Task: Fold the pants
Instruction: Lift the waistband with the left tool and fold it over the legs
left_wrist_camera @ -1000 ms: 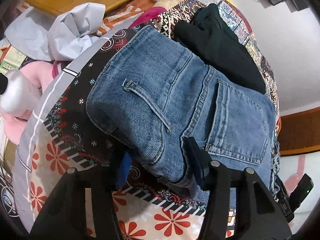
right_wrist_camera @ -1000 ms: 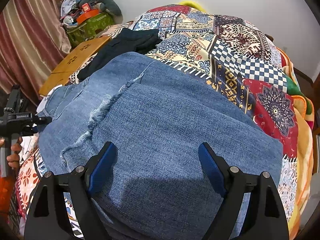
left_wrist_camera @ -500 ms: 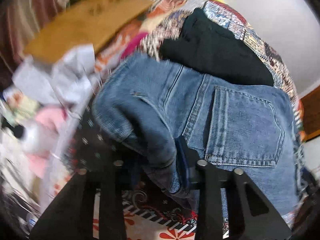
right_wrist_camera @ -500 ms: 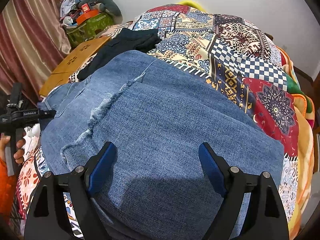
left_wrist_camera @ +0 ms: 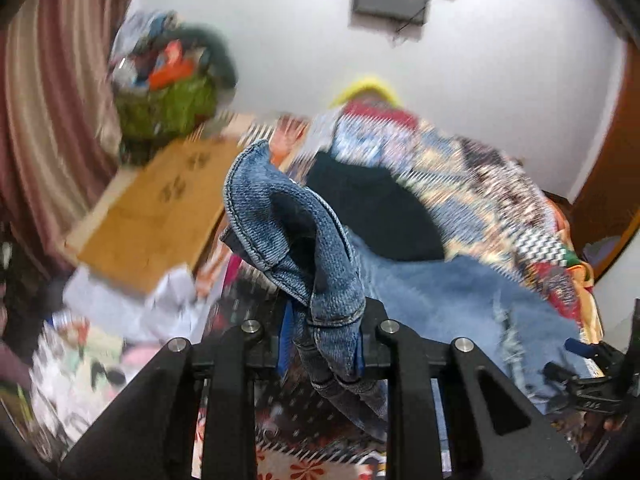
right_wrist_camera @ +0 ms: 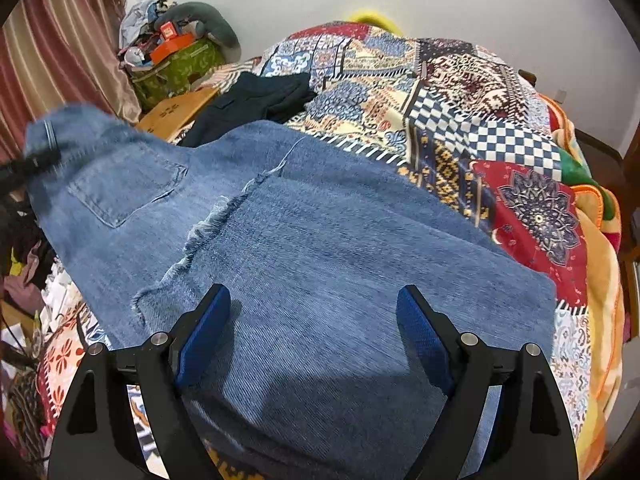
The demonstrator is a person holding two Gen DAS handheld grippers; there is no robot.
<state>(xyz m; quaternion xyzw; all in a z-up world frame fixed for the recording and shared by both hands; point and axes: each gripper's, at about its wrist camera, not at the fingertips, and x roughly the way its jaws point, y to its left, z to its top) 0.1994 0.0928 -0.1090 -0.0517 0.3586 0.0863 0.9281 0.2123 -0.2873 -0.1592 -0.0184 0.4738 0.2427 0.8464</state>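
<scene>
The blue denim pants (right_wrist_camera: 320, 248) lie across the bed with the patchwork patterned blanket (right_wrist_camera: 500, 112), and I see their waistband end raised at the left. There my left gripper (left_wrist_camera: 322, 340) has its jaws closing, clamped on a bunch of this denim that stands up above them. Behind, a black folded garment (right_wrist_camera: 256, 100) rests on the blanket. Toward the right, my right gripper (right_wrist_camera: 316, 340) hangs over the flat leg part, its jaws wide apart, with nothing gripped between them.
</scene>
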